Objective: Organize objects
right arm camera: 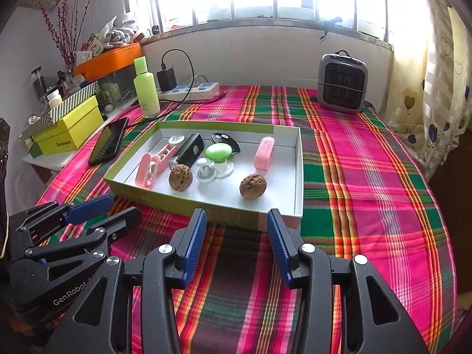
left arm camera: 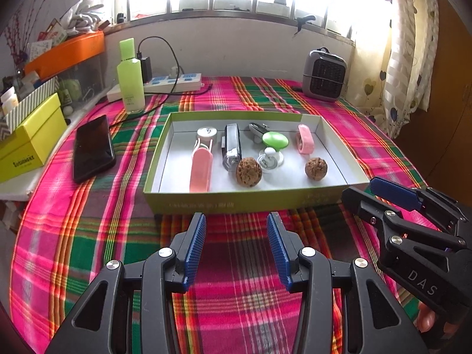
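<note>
Blue-padded, both the left tool [left arm camera: 236, 247] and right tool [right arm camera: 237, 244] gape empty before the box [left arm camera: 253, 200]. Approach a walnut [left arm camera: 248, 172] from above, squeezing gently.

My left gripper's [left arm camera: 236, 230] arms run off the bottom edge, and my hand is out of view. My right gripper [left arm camera: 380, 194] is cut by the right edge. The print on the tray's [left arm camera: 224, 203] front wall is too faint to read. The bottle [left arm camera: 130, 72] hides part of the power strip [left arm camera: 177, 81].
</note>
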The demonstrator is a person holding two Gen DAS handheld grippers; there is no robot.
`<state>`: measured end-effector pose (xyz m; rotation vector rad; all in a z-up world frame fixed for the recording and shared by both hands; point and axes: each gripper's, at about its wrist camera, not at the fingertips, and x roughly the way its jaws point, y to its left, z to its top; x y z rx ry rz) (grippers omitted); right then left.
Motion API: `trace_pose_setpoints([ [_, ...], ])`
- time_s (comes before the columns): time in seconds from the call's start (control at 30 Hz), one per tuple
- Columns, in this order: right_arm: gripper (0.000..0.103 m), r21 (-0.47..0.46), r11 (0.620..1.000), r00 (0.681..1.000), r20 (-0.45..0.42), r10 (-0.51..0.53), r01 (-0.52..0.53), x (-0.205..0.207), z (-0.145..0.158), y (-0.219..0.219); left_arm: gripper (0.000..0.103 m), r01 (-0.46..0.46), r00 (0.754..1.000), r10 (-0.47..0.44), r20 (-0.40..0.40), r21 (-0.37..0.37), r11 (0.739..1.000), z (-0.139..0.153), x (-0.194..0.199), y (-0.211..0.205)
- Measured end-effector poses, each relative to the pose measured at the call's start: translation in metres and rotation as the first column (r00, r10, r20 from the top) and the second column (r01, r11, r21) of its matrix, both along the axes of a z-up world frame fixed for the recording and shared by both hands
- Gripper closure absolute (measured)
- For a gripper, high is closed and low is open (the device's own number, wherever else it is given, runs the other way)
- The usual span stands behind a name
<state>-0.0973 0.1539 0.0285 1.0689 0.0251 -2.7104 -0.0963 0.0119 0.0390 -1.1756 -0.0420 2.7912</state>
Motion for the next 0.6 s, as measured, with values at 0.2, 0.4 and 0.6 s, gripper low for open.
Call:
trace_pose_setpoints([
  [0.2, 0.059, 0.002, 1.000, 1.000, 0.002, -0.005, 0.005, 0.012, -0.002, -0.001, 0.061, 0.002, 1.000, -0.002, 0.004, -0.007, 1.000, -0.003, 0.013, -0.001],
  [0.4, 0.059, 0.001, 1.000, 1.000, 0.017, -0.004, 0.004, 0.022, -0.010, -0.003, 0.061, 0.001, 1.000, 0.000, 0.018, -0.017, 1.000, -0.009, 0.022, -0.001],
  [0.6, 0.059, 0.013, 1.000, 0.999, 0.037, -0.008, 0.008, 0.030, -0.017, -0.006, 0.061, -0.002, 0.999, 0.002, 0.032, -0.017, 1.000, -0.016, 0.031, -0.003],
])
